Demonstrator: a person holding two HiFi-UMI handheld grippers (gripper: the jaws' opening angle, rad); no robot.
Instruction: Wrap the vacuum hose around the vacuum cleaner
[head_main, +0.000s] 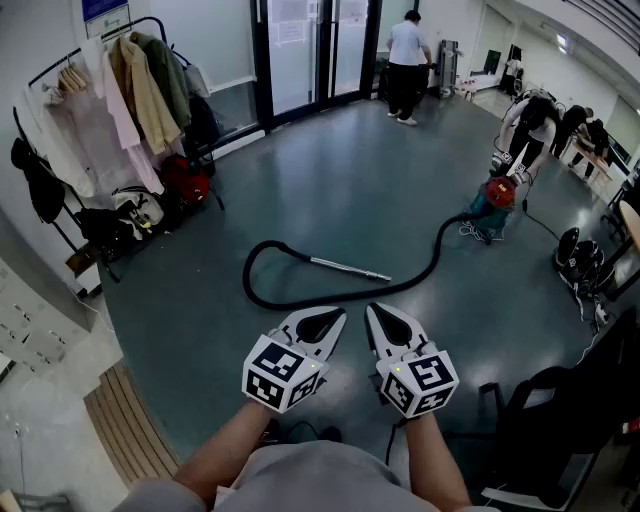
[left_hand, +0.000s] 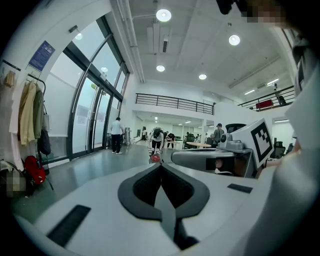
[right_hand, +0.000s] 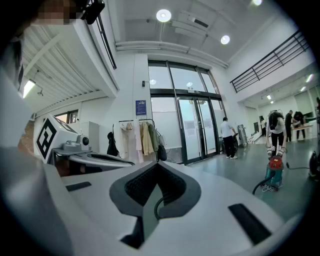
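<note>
left gripper (head_main: 333, 314) and right gripper (head_main: 378, 311) side by side, held about level, jaws pressed together, nothing in either. vacuum hose (head_main: 270, 301) lies on the floor (head_main: 330, 180) ahead of and below both tips. it is black, slack and unwrapped: a loop off to the left, then a long run sweeping right and away. metal wand (head_main: 345, 267) lies beyond the loop. vacuum cleaner (head_main: 497, 198), red and teal, stands far right; right gripper is the nearer. judgement: walk forward first.
</note>
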